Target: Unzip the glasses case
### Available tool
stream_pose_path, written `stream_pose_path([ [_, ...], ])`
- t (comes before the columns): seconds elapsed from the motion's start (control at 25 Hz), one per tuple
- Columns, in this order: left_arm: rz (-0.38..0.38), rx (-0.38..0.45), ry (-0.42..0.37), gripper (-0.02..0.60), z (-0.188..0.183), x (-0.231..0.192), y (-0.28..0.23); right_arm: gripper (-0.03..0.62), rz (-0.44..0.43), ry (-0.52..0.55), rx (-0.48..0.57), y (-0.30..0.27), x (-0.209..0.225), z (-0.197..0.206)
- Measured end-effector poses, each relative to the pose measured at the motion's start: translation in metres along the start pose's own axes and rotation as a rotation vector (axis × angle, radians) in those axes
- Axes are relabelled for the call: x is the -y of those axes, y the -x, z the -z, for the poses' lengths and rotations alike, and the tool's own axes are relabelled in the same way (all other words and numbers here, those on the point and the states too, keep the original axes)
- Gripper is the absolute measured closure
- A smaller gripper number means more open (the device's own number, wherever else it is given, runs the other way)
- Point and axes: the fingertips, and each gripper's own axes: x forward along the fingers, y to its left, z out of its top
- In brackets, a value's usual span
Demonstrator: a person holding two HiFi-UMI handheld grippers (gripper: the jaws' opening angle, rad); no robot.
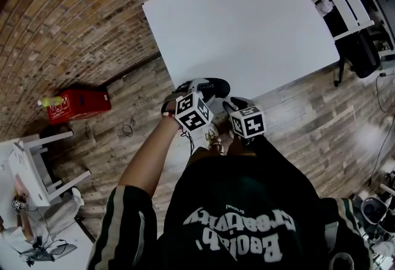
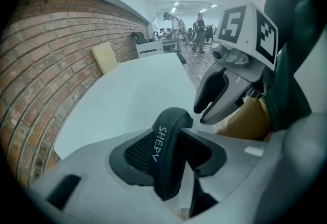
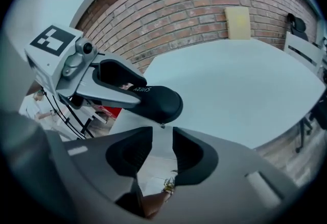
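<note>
At the far left of the head view a red box (image 1: 80, 104) is lying on the wooden floor (image 1: 296, 133), well apart from everything else. The left gripper (image 2: 171, 136) is reaching in next, pointing steeply down at the near edge of the white worktop (image 1: 247, 28). Its jaws are standing fairly wide and are clamping the black glasses case (image 2: 164, 166) between their pads. The case is sitting on edge in that grip, its white lettering running along the spine, and its rounded end is sticking out past the jaw tips towards the right. It is hanging over the near edge of the worktop; whether it is touching the surface is not clear.

Just right of it, the right gripper (image 3: 162, 138) is pointing down at that free end. Its jaws are standing partly apart with nothing pressed between them. The case's end is lying just beyond their tips, and a small tab (image 3: 162, 126) under it is dangling in line with the gap, not gripped.

Further right and behind, a pale yellow board (image 3: 238, 22) is leaning against the brick wall (image 3: 179, 8) at the worktop's far edge.
</note>
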Motion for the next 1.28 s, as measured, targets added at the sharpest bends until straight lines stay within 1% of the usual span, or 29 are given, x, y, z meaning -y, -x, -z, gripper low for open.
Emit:
stream_pose_path([
  [0.08,-0.001,-0.001,0.001,0.431,0.000,0.000,0.000,0.445,0.003,0.065,-0.007,-0.003,-0.006,-0.002],
  [0.16,-0.002,-0.001,0.002,0.433,0.001,0.000,0.000,0.434,0.029,0.111,-0.016,-0.007,-0.005,-0.002],
  [0.24,-0.003,0.001,0.003,0.431,0.000,0.000,0.000,0.433,0.047,0.117,-0.030,-0.012,-0.003,-0.001],
  [0.36,-0.006,0.003,0.007,0.432,0.000,0.000,0.000,0.434,0.042,0.094,-0.036,-0.019,0.000,0.000],
  [0.48,-0.006,0.003,0.009,0.433,0.000,0.000,-0.001,0.452,0.027,0.070,-0.020,-0.023,-0.001,-0.004],
  [0.6,-0.003,0.000,0.011,0.433,0.001,-0.002,-0.001,0.499,-0.001,0.034,-0.013,-0.026,-0.001,-0.004],
  [0.68,0.000,-0.001,0.011,0.431,0.002,-0.002,0.000,0.505,-0.012,0.033,-0.020,-0.027,-0.002,-0.003],
  [0.76,0.002,0.000,0.014,0.431,0.001,-0.002,-0.001,0.559,-0.024,0.040,-0.026,-0.026,-0.003,-0.001],
  [0.88,0.003,0.001,0.017,0.433,0.000,-0.001,-0.001,0.573,-0.026,0.070,-0.017,-0.022,-0.002,0.000],
  [1.16,0.002,0.008,0.020,0.433,0.000,-0.002,-0.001,0.579,0.036,0.188,-0.009,-0.019,-0.001,-0.002],
  [1.28,0.006,0.010,0.018,0.433,0.000,-0.002,0.000,0.580,0.051,0.206,-0.010,-0.019,0.000,-0.001],
])
